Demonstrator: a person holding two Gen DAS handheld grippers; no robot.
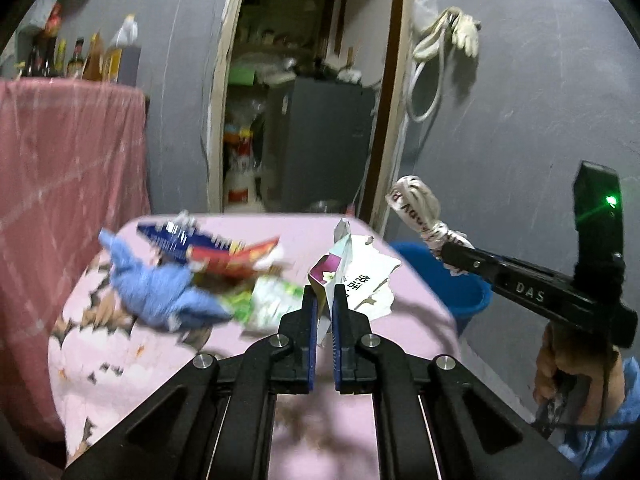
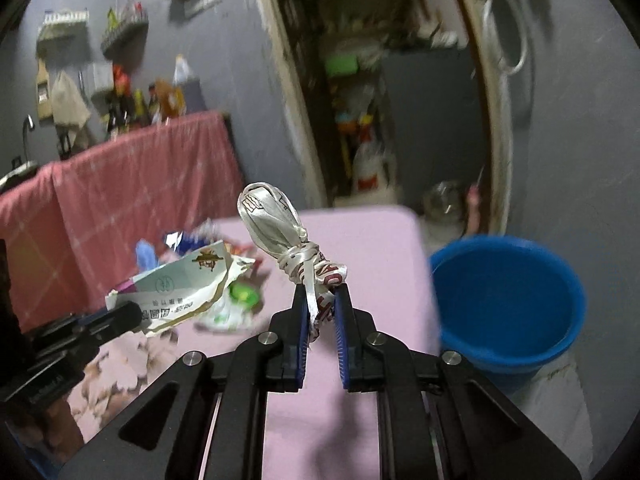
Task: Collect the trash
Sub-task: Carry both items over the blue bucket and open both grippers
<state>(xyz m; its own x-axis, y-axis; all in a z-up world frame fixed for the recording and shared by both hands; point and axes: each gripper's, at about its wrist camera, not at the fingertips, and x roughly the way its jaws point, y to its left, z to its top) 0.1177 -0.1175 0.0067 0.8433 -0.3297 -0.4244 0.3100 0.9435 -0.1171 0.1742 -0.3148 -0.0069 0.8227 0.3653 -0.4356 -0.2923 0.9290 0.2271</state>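
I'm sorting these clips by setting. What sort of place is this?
Probably a home kitchen or utility corner: bottles on a cloth-draped counter, a tap, gloves hanging beside a cluttered storeroom doorway.

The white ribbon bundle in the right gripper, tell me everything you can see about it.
The white ribbon bundle is glossy, satin-like ribbon with reddish printed lettering, looped into a rounded head and wound tightly round its own neck. Its flat tail runs down between the blue pads of the right gripper, which is shut on it. It is held up above the pink table cover, touching nothing else, with the blue bucket off to its right.
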